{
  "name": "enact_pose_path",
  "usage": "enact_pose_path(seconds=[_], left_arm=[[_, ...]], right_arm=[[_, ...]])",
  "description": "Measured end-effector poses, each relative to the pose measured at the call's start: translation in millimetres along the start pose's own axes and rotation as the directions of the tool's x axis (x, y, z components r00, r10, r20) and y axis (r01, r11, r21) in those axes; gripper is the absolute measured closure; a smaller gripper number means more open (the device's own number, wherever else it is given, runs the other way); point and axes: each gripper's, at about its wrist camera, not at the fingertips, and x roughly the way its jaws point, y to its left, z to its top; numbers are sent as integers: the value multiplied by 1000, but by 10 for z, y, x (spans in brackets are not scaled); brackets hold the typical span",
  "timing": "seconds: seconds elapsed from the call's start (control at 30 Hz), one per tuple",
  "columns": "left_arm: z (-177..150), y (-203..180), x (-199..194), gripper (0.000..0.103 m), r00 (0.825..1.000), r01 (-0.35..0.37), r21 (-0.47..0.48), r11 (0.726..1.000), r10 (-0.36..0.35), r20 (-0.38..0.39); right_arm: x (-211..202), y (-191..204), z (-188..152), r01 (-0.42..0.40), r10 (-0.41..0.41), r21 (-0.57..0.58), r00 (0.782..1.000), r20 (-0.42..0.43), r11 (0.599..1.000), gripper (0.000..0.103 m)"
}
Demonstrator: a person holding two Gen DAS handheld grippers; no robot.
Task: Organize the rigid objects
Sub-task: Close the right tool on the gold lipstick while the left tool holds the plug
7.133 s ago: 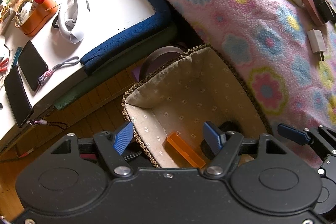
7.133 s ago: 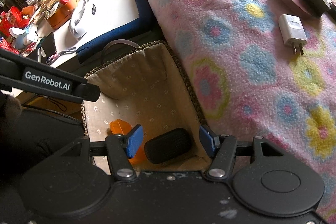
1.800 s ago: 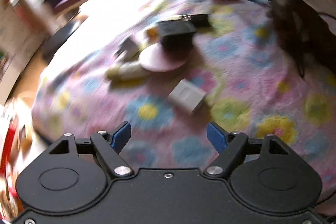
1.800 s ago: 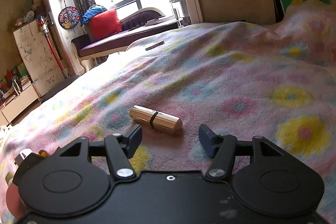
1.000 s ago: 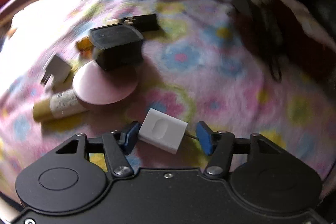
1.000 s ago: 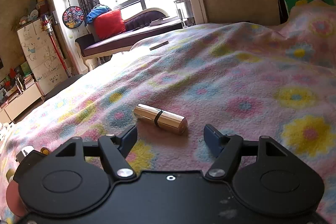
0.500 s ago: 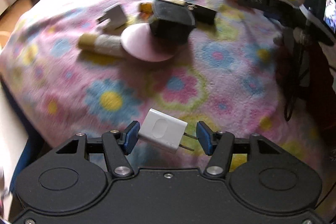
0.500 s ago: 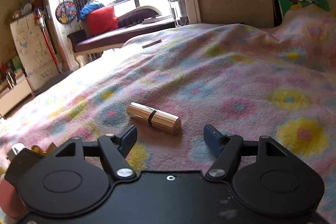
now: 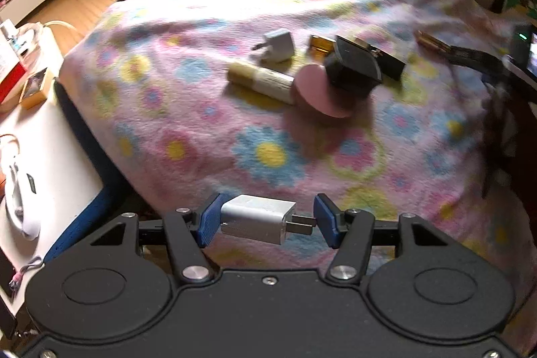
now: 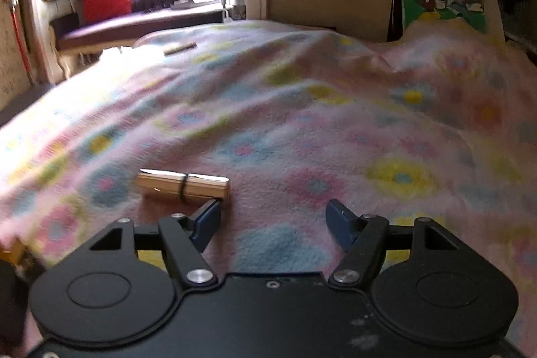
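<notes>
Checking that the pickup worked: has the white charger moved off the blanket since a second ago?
Yes. The white charger, clamped in the left gripper, has come up and away from the pink disc, towards the blanket's edge.

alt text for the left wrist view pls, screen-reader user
The left gripper holds a white plug adapter between its blue pads, lifted above a floral blanket. Farther back lie a cream tube, a pink disc and a black box.
</notes>
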Motion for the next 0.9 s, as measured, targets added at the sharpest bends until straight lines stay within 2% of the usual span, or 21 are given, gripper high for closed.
enact_pose_path(seconds=[0.1, 0.23, 0.47, 0.63, 0.7, 0.73, 0.77, 0.83, 0.9], left_arm=[[-10, 61, 39, 47, 1000, 4, -26, 1000, -5, -16], [-55, 99, 71, 47, 999, 5, -32, 999, -6, -39], [-25, 144, 80, 47, 999, 20, -54, 998, -22, -47], [-10, 161, 94, 47, 998, 17, -61, 998, -20, -51], [-8, 160, 97, 47, 998, 14, -61, 998, -18, -52], [-7, 161, 97, 47, 998, 13, -61, 998, -17, -52], [-7, 160, 97, 47, 998, 13, -62, 998, -16, -53], [-11, 161, 90, 47, 998, 11, -65, 998, -15, -54], [-11, 176, 79, 47, 998, 10, -69, 998, -14, -54]], right_arm=[[-107, 47, -99, -33, 33, 16, 999, 19, 999, 20], [-49, 160, -91, -27, 27, 58, 1000, 4, 998, 11], [178, 347, 127, 9, -2, 167, 999, -41, 986, 4], [290, 544, 179, 61, -54, 138, 997, -51, 989, 4], [321, 622, 169, 79, -75, 108, 996, -42, 991, 6], [339, 673, 159, 95, -93, 82, 995, -37, 992, 13], [346, 711, 138, 102, -100, 53, 995, -31, 993, 32], [319, 759, 93, 106, -106, 2, 994, -10, 994, 32], [258, 732, 69, 83, -83, -3, 996, -12, 997, 32]])
